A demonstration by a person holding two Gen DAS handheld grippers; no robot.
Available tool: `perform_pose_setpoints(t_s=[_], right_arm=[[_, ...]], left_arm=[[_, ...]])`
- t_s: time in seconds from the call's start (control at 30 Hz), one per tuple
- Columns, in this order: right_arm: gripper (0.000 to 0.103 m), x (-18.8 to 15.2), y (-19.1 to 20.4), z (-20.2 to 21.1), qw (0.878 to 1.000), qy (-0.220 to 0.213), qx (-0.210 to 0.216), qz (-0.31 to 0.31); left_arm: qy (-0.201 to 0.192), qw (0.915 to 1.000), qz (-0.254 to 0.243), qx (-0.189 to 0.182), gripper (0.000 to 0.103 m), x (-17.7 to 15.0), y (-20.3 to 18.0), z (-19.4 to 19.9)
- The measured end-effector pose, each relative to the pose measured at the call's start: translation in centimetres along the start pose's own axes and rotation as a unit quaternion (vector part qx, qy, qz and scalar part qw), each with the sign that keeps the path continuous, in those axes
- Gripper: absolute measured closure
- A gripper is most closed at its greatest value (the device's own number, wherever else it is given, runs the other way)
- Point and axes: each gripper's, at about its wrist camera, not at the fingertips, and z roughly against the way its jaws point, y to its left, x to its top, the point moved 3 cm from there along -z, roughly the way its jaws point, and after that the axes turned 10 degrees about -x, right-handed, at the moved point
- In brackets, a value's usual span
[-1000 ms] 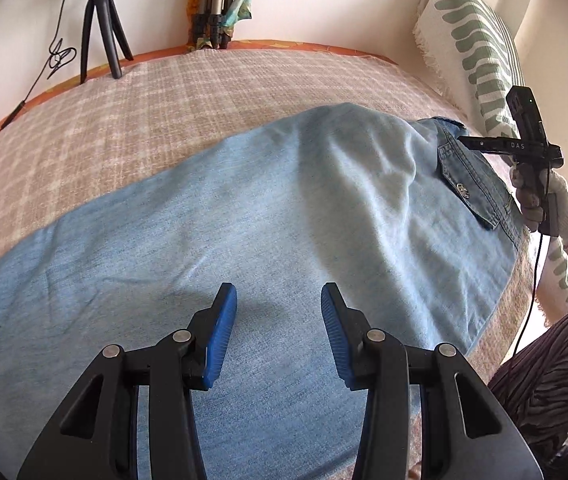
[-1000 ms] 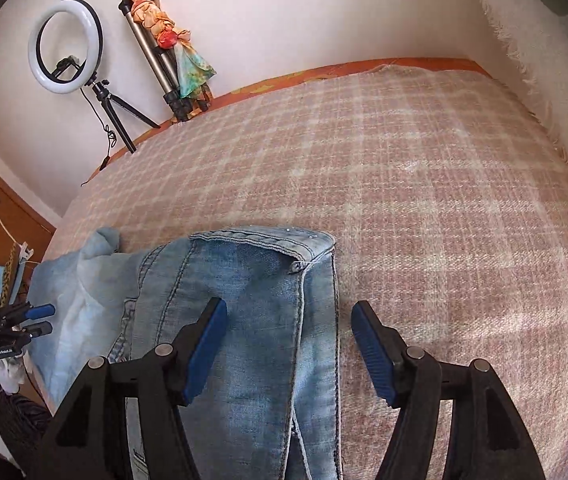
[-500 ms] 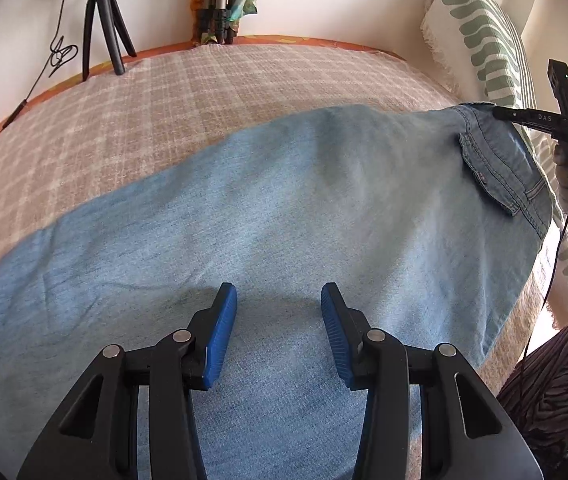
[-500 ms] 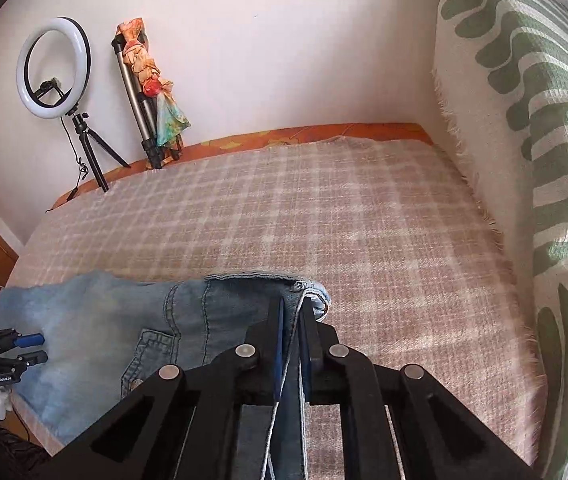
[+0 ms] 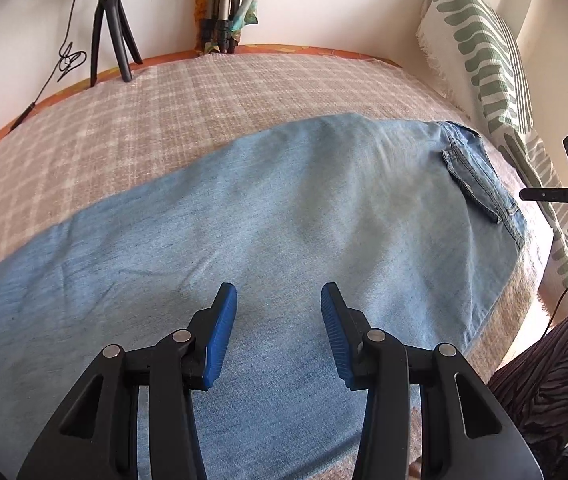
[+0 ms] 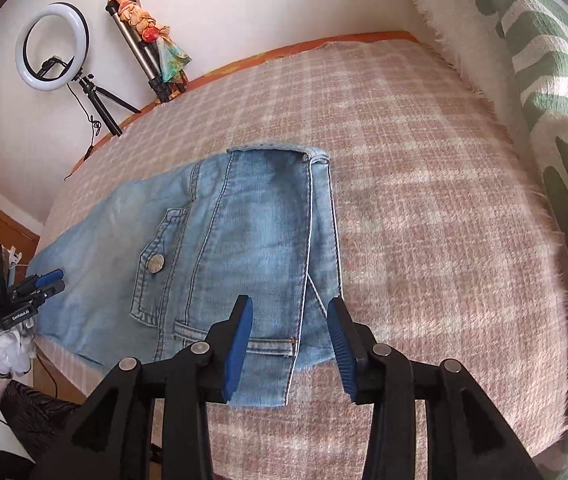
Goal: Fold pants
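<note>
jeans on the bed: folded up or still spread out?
Spread lengthwise. The jeans lie flat along the plaid bedspread, waistband at one end, no crosswise fold visible. Both grippers' jaws are open, holding nothing.

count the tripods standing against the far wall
2. A black tripod holding a white ring light stands at the left. A silver-legged folded tripod draped with a colourful scarf leans just to its right. Others may be out of view.
</note>
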Motion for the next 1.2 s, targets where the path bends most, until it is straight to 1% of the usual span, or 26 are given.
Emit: perform_pose_setpoints(t_s=[0.1, 0.17, 0.2, 0.23, 0.27, 0.3, 0.33, 0.4, 0.43, 0.47, 0.5, 0.57, 0.6, 0.67, 0.7, 0.73, 0.77, 0.8, 0.83, 0.9, 0.93, 0.97, 1.0, 1.07, 1.17, 1.2], right_arm=[[0.062, -1.6, 0.5, -1.2, 1.000, 0.027, -0.003, 0.000], [0.067, -2.2, 1.3, -1.9, 0.999, 0.038, 0.003, 0.004], [0.070, -2.3, 1.8, -1.8, 0.999, 0.032, -0.004, 0.010], [0.080, -2.3, 2.2, -1.7, 0.999, 0.032, -0.011, 0.015], [0.085, -2.2, 2.6, -1.4, 0.999, 0.028, -0.019, 0.020], [0.096, -2.0, 2.9, -0.9, 0.999, 0.019, -0.030, 0.027], [0.101, -1.8, 3.0, -0.2, 0.999, 0.005, -0.043, 0.033], [0.103, -1.1, 2.6, 1.4, 0.997, -0.018, -0.066, 0.033], [0.103, -1.0, 2.2, 1.8, 0.997, -0.020, -0.069, 0.028], [0.103, -1.0, 2.0, 1.9, 0.997, -0.013, -0.067, 0.023], [0.103, -1.2, 2.3, 1.9, 0.997, -0.009, -0.077, 0.030], [0.103, -1.5, 3.8, 2.1, 0.989, -0.015, -0.124, 0.075], [0.102, -1.6, 4.7, 2.4, 0.985, -0.020, -0.144, 0.094], [0.099, -1.4, 6.1, 3.4, 0.978, -0.038, -0.172, 0.116], [0.096, -1.1, 6.9, 4.2, 0.975, -0.048, -0.180, 0.119], [0.087, -0.9, 7.7, 5.1, 0.974, -0.059, -0.178, 0.124], [0.070, -0.6, 8.8, 5.9, 0.973, -0.071, -0.175, 0.131], [0.062, -0.2, 10.0, 6.8, 0.970, -0.087, -0.181, 0.139], [0.059, 0.2, 11.2, 7.6, 0.965, -0.106, -0.190, 0.149], [0.059, 0.6, 13.5, 8.8, 0.956, -0.128, -0.199, 0.174], [0.058, 0.8, 14.6, 9.2, 0.955, -0.135, -0.193, 0.181], [0.056, 1.0, 15.7, 9.4, 0.956, -0.140, -0.180, 0.186], [0.053, 1.2, 16.9, 9.6, 0.957, -0.143, -0.165, 0.190], [0.045, 1.5, 19.0, 9.5, 0.960, -0.145, -0.136, 0.195], [0.045, 1.7, 21.9, 8.8, 0.965, -0.145, -0.092, 0.199], [0.045, 1.7, 22.9, 8.5, 0.965, -0.146, -0.081, 0.202]], left_arm=[[-0.004, 1.0000, 0.001, 0.000, 0.061, -0.2, -0.2, 0.7], [-0.005, 1.0000, -0.002, 0.002, 0.061, -0.5, -0.4, 1.2], [-0.005, 1.0000, -0.002, 0.003, 0.061, -0.6, -0.4, 1.4], [-0.005, 1.0000, 0.000, 0.003, 0.061, -0.8, -0.3, 1.6], [-0.005, 1.0000, 0.002, 0.004, 0.061, -0.9, -0.2, 1.9], [-0.005, 1.0000, 0.006, 0.006, 0.061, -1.1, -0.1, 2.1], [-0.006, 0.9999, 0.010, 0.008, 0.060, -1.3, 0.2, 2.4], [-0.004, 0.9997, 0.022, 0.012, 0.058, -1.9, 1.0, 2.8], [-0.002, 0.9995, 0.030, 0.012, 0.054, -2.3, 1.5, 2.9], [0.004, 0.9991, 0.040, 0.012, 0.052, -2.7, 2.1, 2.7], [0.012, 0.9986, 0.050, 0.010, 0.052, -3.2, 2.7, 2.5], [0.019, 0.9974, 0.070, 0.005, 0.052, -3.9, 3.6, 2.0], [0.015, 0.9971, 0.075, -0.002, 0.052, -4.0, 3.8, 2.0], [0.015, 0.9965, 0.083, -0.005, 0.051, -3.9, 3.8, 2.2], [0.016, 0.9963, 0.084, -0.012, 0.044, -3.9, 3.7, 2.1], [0.017, 0.9963, 0.081, -0.023, 0.034, -4.0, 3.5, 2.0], [0.018, 0.9965, 0.074, -0.033, 0.030, -4.1, 3.3, 1.9], [0.020, 0.9967, 0.068, -0.038, 0.024, -4.1, 3.1, 1.8], [0.019, 0.9964, 0.069, -0.046, 0.019, -4.1, 3.1, 1.7], [0.013, 0.9943, 0.084, -0.064, 0.014, -4.0, 3.3, 1.7], [0.010, 0.9928, 0.090, -0.078, 0.007, -4.0, 3.4, 1.7], [0.010, 0.9910, 0.092, -0.096, 0.004, -3.9, 3.4, 1.6], [0.012, 0.9903, 0.090, -0.105, 0.001, -3.9, 3.3, 1.5], [0.020, 0.9909, 0.084, -0.103, 0.001, -3.7, 3.1, 1.5], [0.013, 0.9896, 0.097, -0.105, 0.002, -3.6, 3.3, 1.8], [0.006, 0.9894, 0.104, -0.102, 0.006, -3.6, 3.4, 2.2]])
